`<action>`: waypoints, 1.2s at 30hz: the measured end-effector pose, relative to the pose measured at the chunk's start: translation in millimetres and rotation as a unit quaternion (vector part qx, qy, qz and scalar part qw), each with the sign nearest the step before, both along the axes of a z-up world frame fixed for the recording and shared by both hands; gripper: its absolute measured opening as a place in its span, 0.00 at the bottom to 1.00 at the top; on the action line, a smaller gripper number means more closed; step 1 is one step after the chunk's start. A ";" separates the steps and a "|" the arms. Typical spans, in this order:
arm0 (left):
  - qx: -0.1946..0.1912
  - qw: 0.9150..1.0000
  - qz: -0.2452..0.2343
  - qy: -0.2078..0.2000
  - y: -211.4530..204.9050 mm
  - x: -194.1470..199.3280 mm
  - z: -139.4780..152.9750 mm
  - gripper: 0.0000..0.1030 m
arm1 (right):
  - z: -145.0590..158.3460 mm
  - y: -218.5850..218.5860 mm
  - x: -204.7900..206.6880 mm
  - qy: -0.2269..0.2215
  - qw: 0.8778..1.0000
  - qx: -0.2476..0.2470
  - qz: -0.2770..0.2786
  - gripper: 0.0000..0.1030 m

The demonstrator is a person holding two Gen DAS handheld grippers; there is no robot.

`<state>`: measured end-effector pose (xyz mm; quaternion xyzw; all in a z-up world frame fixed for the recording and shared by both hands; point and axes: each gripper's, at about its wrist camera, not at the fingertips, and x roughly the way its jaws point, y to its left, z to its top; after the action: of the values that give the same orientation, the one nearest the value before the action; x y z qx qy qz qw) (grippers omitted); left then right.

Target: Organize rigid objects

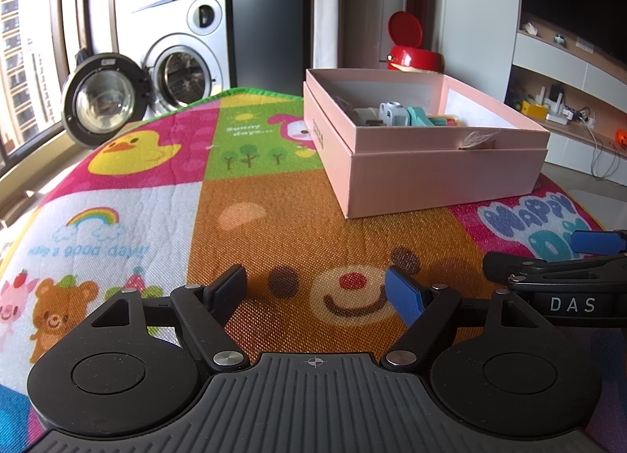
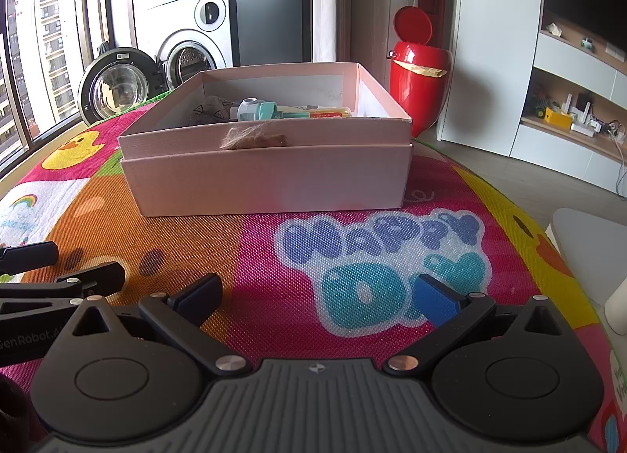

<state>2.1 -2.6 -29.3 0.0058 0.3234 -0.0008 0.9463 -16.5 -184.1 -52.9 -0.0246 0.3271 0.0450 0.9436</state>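
A: Colours on the box (image 2: 270,174)?
B: Pale pink outside, whitish inside. At 12 o'clock from both grippers.
A: Contents?
B: Teal piece (image 2: 268,110), grey-white part (image 1: 394,112), yellow-red strip (image 2: 331,112).
A: Surface?
B: Play mat (image 1: 282,225): orange panel with bear face, pink, green and white panels, yellow duck (image 1: 131,151) at 10 o'clock, blue "HAPPY" lettering (image 2: 382,235).
A: Fingers?
B: Each pair has one black, one blue pad (image 1: 403,298).
A: Background?
B: Red bin (image 2: 417,61), silver washer (image 1: 184,73).
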 end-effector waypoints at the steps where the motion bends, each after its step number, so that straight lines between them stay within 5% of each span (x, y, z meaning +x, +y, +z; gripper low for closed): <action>1: 0.000 1.000 0.000 0.000 0.1 0.0 0.0 0.81 | 0.0 -0.1 0.2 0.000 1.000 0.000 0.000 1.00; 36: -0.005 1.000 -0.002 0.001 1.2 0.5 0.2 0.81 | 0.2 0.1 -0.2 0.000 1.000 0.000 0.000 1.00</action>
<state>2.7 -1.5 -29.1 0.0018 0.3242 -0.0047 0.9460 -16.7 -184.0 -52.7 -0.0249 0.3272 0.0448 0.9436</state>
